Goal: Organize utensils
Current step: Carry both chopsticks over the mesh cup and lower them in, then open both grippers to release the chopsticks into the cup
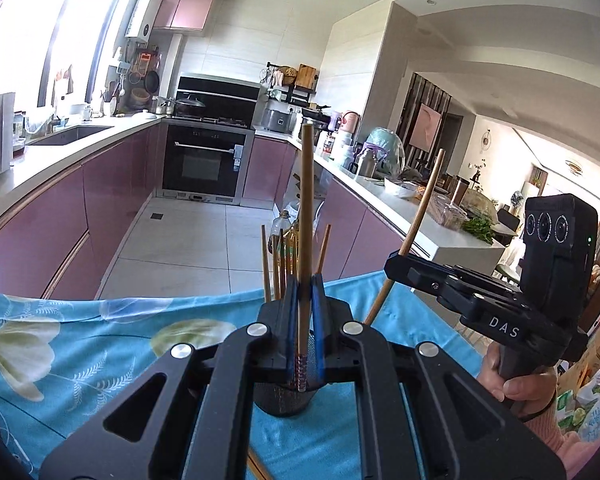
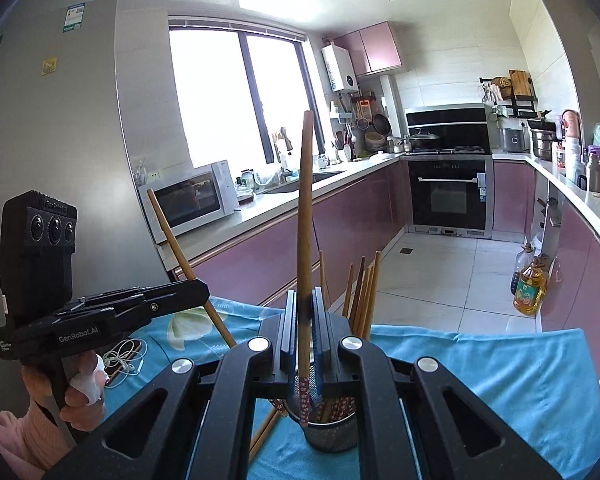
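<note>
On the blue floral cloth (image 2: 500, 364) in front of you stands a dark mesh holder (image 2: 332, 436) with several chopsticks (image 2: 366, 292) already upright in it, and each of your claws is pinching one more. Your left gripper (image 1: 305, 320) has its jaws pressed together on a wooden chopstick (image 1: 306, 216), held near its patterned lower end, with the long shaft rising almost straight up over the holder. Your right gripper (image 2: 306, 332) is likewise clamped on its own chopstick (image 2: 305, 216), gripped low, the decorated end hanging at or just inside the holder's rim. These sticks look light, stiff and smooth, so expect them to pivot or slip in the pads if you squeeze only lightly; a hold close to the lower third, as you have now, should keep the top from swinging. The holder itself looks light enough to tip if a stick pushes its wall sideways. Much is hidden: your own jaws cover the holder's mouth in both views, so you cannot tell whether either tip has entered it. Another chopstick (image 2: 266, 432) lies on the cloth beside the holder, partly cut off by the gripper body, and tangled white earphones (image 2: 124, 354) lie near your left hand (image 2: 82, 396).
</note>
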A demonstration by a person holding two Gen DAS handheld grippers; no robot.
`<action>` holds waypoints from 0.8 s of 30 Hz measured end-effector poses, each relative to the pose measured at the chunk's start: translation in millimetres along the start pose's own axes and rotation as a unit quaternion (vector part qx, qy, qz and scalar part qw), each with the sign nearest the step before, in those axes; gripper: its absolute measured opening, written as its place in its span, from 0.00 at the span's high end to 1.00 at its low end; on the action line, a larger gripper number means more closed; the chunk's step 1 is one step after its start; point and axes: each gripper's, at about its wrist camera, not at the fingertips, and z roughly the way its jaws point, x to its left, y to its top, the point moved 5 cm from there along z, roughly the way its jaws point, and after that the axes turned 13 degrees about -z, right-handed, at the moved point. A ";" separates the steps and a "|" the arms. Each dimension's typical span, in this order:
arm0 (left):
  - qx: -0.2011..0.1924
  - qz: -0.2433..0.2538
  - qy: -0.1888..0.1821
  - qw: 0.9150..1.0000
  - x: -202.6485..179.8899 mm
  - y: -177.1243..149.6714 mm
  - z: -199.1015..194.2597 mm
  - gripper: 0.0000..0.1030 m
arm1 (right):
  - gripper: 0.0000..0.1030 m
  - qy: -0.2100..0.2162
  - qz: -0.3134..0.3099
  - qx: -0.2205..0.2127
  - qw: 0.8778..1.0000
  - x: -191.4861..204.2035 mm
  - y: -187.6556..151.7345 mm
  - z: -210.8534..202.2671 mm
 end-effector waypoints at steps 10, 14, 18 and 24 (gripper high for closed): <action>0.030 0.028 0.048 0.998 -2.0 -11.0 40.4 0.93 | 0.94 -0.011 0.009 0.018 1.000 -13.7 -10.0 24.6; 0.048 0.039 0.062 0.996 3.1 -18.6 52.7 0.93 | 0.94 -0.010 0.009 0.042 0.999 -13.1 -18.8 34.7; 0.069 0.050 0.069 0.994 7.9 -26.9 66.7 0.93 | 0.94 -0.004 0.004 0.079 0.997 -11.4 -29.5 45.9; 0.107 0.049 0.078 0.990 18.0 -40.7 88.9 0.93 | 0.94 -0.004 0.003 0.129 0.992 -11.8 -49.5 67.5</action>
